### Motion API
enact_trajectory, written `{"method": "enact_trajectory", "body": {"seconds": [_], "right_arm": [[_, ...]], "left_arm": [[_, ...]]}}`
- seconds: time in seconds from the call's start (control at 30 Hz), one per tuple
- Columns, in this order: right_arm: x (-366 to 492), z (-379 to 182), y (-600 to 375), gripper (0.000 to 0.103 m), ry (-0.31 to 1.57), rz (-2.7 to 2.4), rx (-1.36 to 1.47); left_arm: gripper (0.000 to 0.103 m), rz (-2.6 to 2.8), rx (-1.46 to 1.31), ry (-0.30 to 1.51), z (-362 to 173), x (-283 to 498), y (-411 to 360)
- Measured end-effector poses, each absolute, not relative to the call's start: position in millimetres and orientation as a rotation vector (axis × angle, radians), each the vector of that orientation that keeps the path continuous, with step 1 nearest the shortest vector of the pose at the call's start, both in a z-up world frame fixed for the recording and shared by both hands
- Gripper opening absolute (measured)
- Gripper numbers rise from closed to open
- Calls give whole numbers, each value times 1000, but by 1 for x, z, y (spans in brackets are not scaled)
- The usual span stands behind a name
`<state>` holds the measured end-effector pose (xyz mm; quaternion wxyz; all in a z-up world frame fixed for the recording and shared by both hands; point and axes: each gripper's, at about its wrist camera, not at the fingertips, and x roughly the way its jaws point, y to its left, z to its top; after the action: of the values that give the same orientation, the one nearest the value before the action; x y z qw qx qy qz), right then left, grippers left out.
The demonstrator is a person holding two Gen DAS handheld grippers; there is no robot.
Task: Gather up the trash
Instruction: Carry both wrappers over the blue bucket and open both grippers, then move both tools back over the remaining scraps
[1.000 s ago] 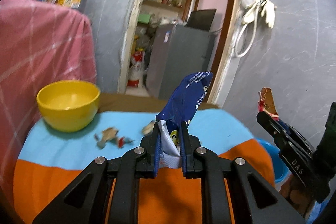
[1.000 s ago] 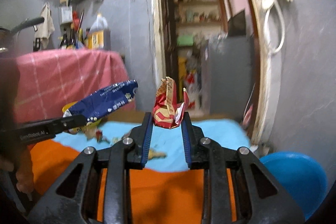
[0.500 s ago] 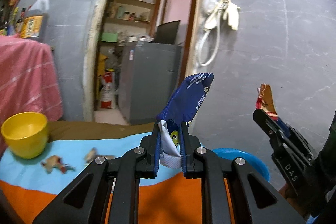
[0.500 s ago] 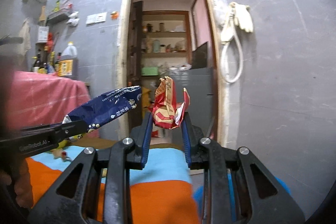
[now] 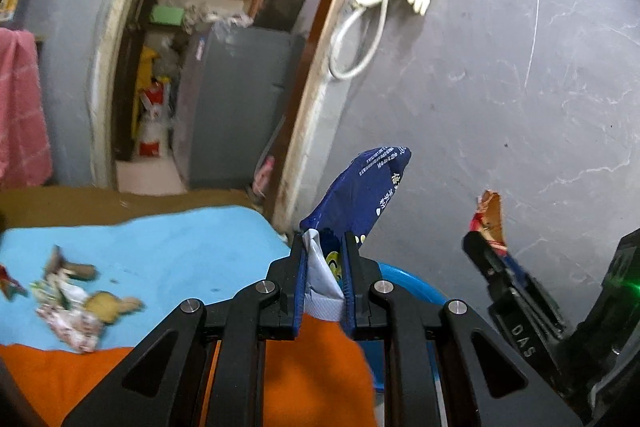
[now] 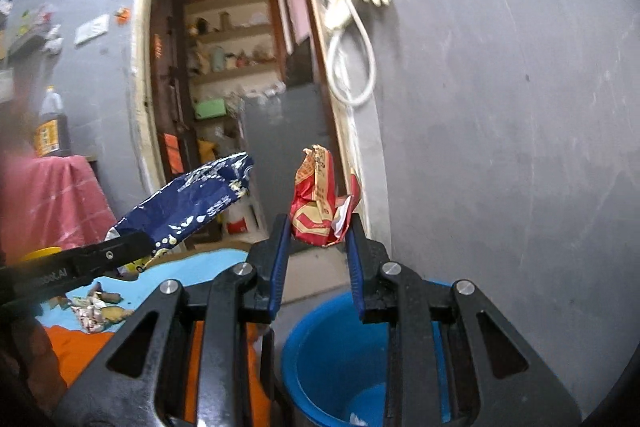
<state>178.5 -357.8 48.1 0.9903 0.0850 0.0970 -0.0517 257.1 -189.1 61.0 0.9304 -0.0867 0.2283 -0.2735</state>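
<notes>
Two grippers: both loaded, each clamped on one wrapper.
Left gripper (image 5: 323,251): jaws closed on the blue snack bag (image 5: 360,187); the bag's white-lined torn end sits between the pads, the rest sticks up and forward, tilted right.
Right gripper (image 6: 318,227): jaws pinched on the crumpled red wrapper (image 6: 320,203), which stands upright above the fingertips.
Cross view: from the right wrist camera the left gripper (image 6: 132,247) comes in from the left edge with the blue snack bag (image 6: 192,199) slanting up to the right, near the red wrapper but apart from it. From the left wrist camera the right gripper (image 5: 478,247) sits at the right with the red wrapper (image 5: 490,215) poking above it.
Blue bucket (image 6: 320,339): on the floor directly under the right gripper's fingers, beside the table's right edge; something small and pale lies at its bottom. In the left view only a strip of its rim (image 5: 416,283) shows behind the fingers.
Table (image 5: 172,247): light-blue and orange cloth, below and left of the left gripper.
Loose scraps (image 5: 72,303): small wrappers and crumbs bunched on the blue cloth toward the table's left side; same pile (image 6: 96,307) seen below the left gripper in the right view.
Yellow bowl (image 6: 40,253): only a sliver, behind the left gripper.
Backdrop: grey wall, open doorway.
</notes>
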Motion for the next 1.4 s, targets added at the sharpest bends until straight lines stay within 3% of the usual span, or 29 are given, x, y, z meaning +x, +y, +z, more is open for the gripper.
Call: {"method": "enact_trajectory", "body": {"seconds": [0.5, 0.53, 0.63, 0.97, 1.2, 1.3, 1.4], "right_arm": [[200, 26, -383, 59, 362, -148, 256], [200, 25, -384, 59, 364, -148, 263], [201, 23, -387, 64, 372, -156, 280], [200, 23, -388, 78, 364, -154, 285], [198, 26, -382, 96, 330, -137, 269], [195, 30, -376, 103, 299, -112, 257], [193, 34, -365, 103, 272, -100, 227]], "left_arm": [[14, -559, -144, 666, 23, 292, -230], [16, -552, -143, 674, 20, 291, -229], [35, -541, -162, 709, 12, 298, -227], [43, -507, -206, 699, 13, 298, -207], [51, -475, -192, 664, 27, 292, -189], [60, -451, -188, 634, 33, 283, -176], [76, -412, -199, 600, 37, 275, -159]]}}
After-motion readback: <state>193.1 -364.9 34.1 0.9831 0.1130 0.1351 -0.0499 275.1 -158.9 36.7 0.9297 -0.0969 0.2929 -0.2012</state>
